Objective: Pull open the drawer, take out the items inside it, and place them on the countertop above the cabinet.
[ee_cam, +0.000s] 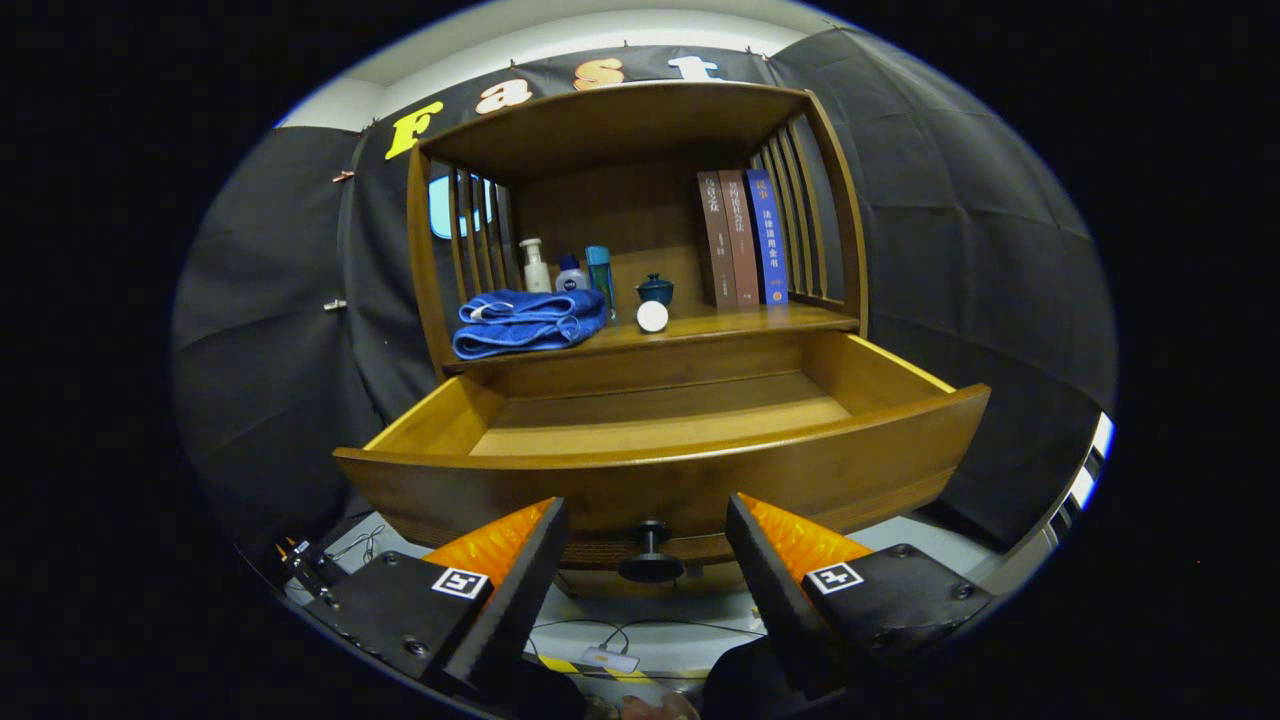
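Gripper view: claw (648,535) spread wide, drawer (660,470) pulled out just ahead, knob (650,562) between its fingers.

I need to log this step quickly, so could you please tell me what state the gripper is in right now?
Gripper: open, holding nothing; its jaws stand apart on either side of the dark round knob of the pulled-out brown wooden drawer.
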